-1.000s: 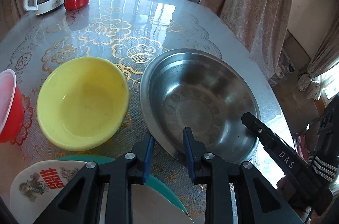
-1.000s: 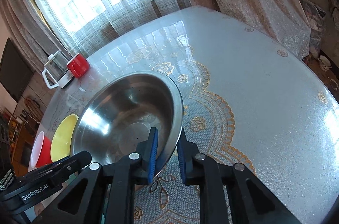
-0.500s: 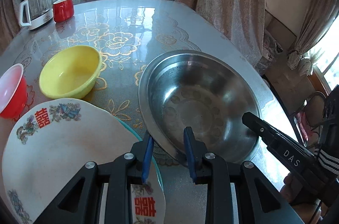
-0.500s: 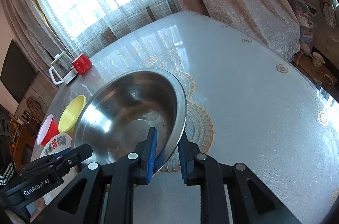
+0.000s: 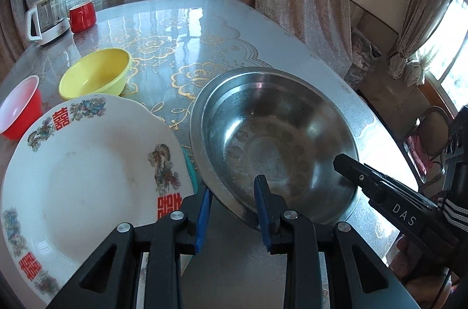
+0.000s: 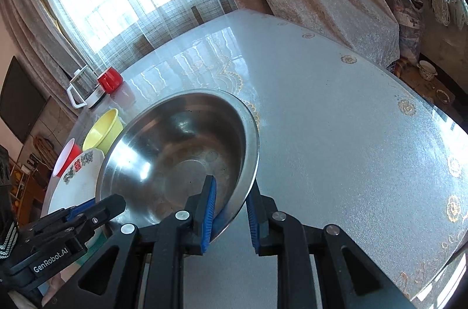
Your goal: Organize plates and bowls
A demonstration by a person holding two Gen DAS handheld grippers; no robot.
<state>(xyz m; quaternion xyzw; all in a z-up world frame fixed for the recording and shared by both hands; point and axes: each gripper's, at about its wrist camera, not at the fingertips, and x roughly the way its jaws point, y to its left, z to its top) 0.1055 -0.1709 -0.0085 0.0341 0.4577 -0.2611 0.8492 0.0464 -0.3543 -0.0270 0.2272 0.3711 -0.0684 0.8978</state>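
A large steel bowl (image 5: 278, 133) is held by both grippers. My left gripper (image 5: 232, 209) is shut on its near left rim. My right gripper (image 6: 229, 209) is shut on its right rim (image 6: 248, 162); its body shows in the left wrist view (image 5: 389, 198). Left of the bowl lies a white plate with red characters (image 5: 87, 162) on a teal plate (image 5: 188, 165). A yellow bowl (image 5: 95, 73) and a red bowl with white inside (image 5: 19, 107) stand beyond the plate.
A glass kettle (image 5: 48, 16) and a red cup (image 5: 82, 16) stand at the far left of the round glass table (image 6: 336, 119). Curtains hang behind it. The table edge runs close on the right, with a chair (image 5: 430, 133) beyond.
Both grippers have pulled the steel bowl back toward the near edge and to the right. The white plate has come fully into view and the yellow and red bowls now look farther away.
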